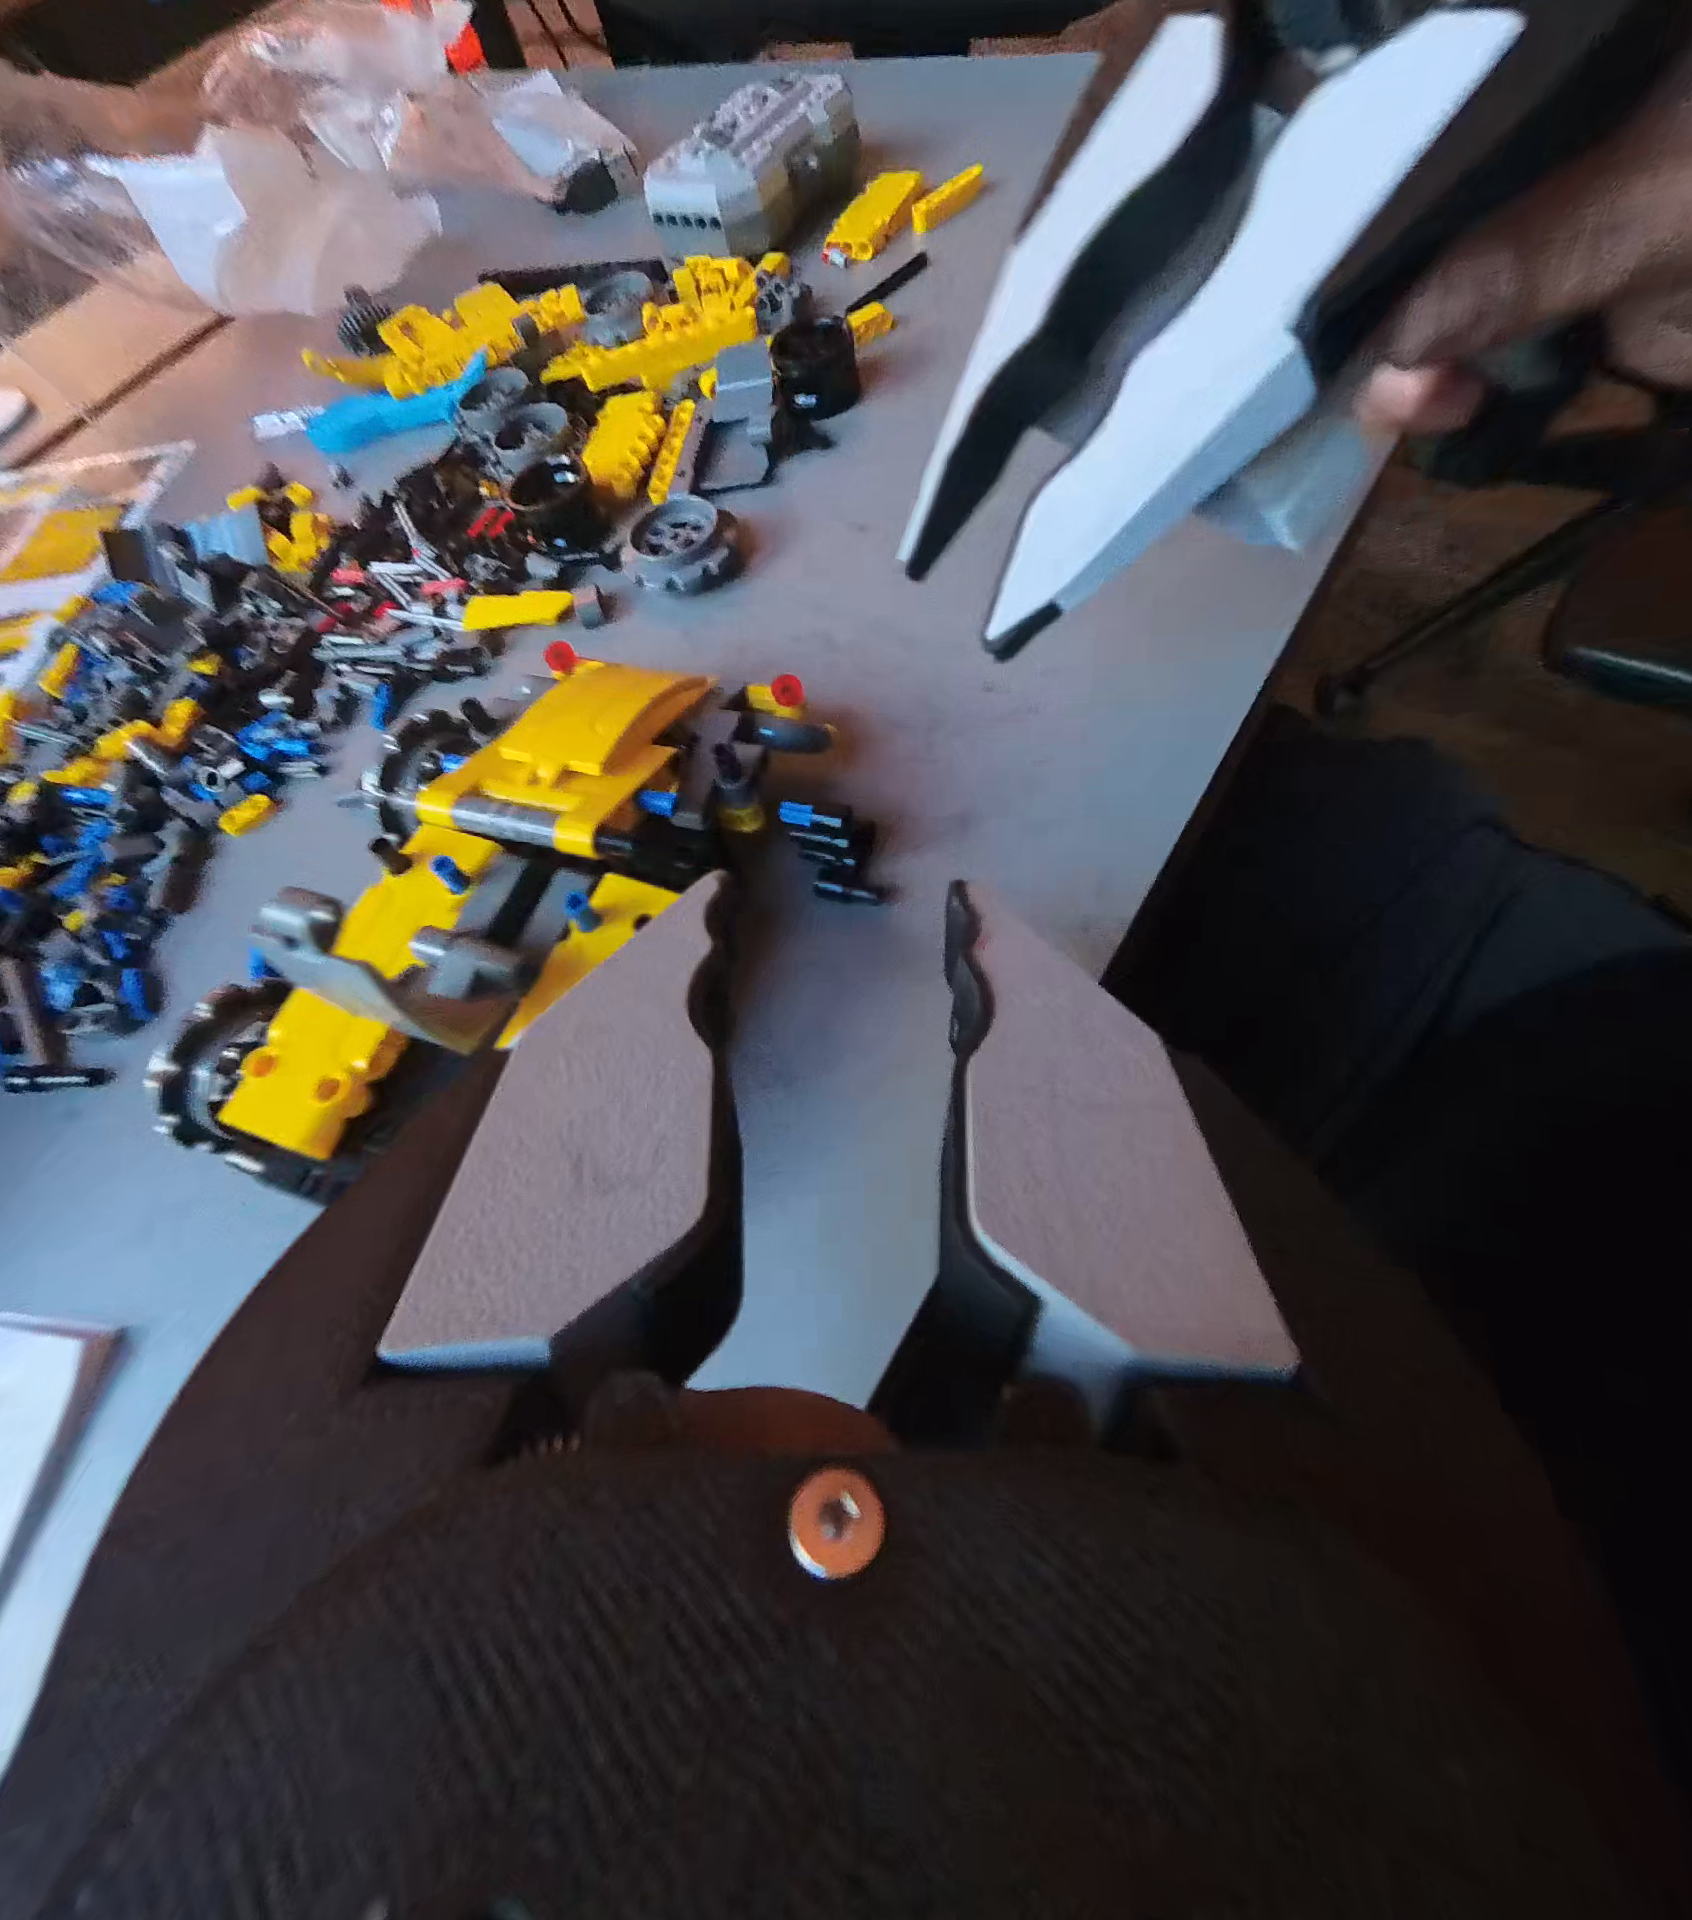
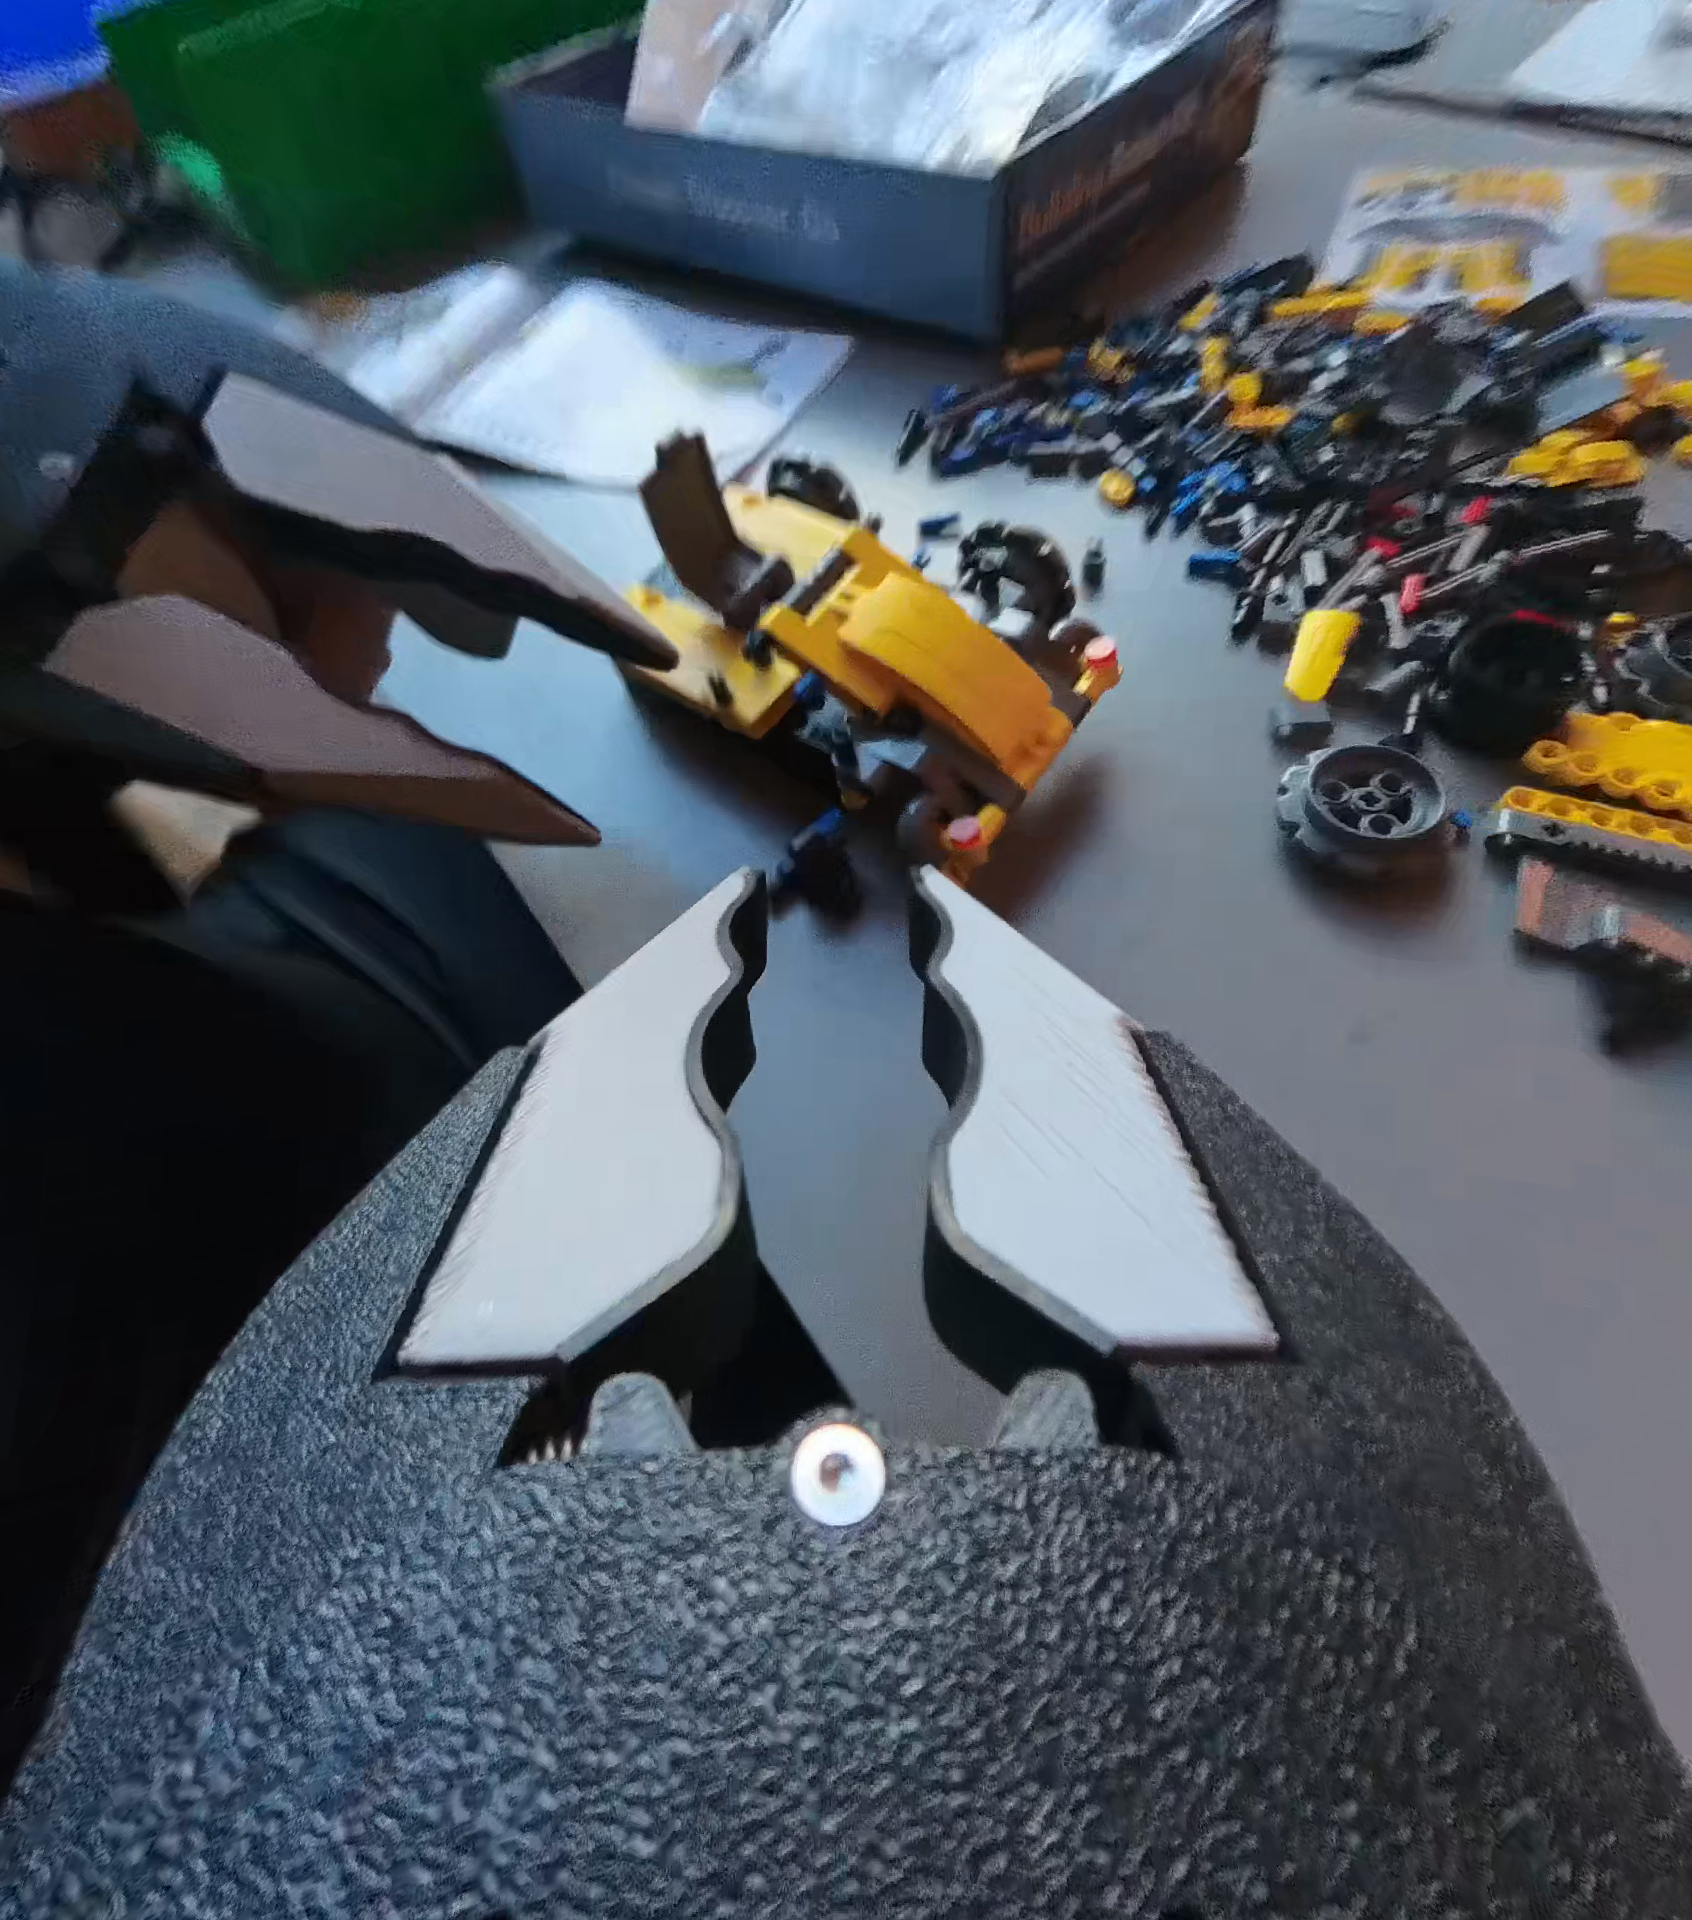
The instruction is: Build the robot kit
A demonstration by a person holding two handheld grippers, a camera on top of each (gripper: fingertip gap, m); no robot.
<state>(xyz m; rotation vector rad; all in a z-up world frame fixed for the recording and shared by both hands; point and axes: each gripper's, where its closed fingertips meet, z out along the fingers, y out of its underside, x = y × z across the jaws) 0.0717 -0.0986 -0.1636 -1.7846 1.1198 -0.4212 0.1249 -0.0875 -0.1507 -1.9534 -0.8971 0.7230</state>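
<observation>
A half-built yellow and black brick vehicle [image 1: 520, 862] lies on the grey table [image 1: 1008, 748]; it also shows in the right wrist view [image 2: 883, 644]. My left gripper [image 1: 837, 894] is open and empty, its left finger just beside the vehicle's near side. My right gripper [image 2: 837, 883] is open and empty, its tips just short of a small black and blue piece [image 2: 816, 857] at the vehicle's end. The right gripper also shows in the left wrist view [image 1: 961, 603], held by a hand [image 1: 1631, 239]. The left gripper shows in the right wrist view [image 2: 629, 743], open beside the vehicle.
Heaps of loose yellow, black and blue pieces [image 1: 146, 748] and wheels [image 1: 686, 540] spread left of the vehicle. A grey motor block [image 1: 759, 166] and plastic bags [image 1: 281, 187] lie at the far end. A dark box [image 2: 873, 177] and booklets [image 2: 603, 374] lie beyond. The table edge [image 1: 1226, 790] runs at right. About 6 cm separates my left fingertips from my right.
</observation>
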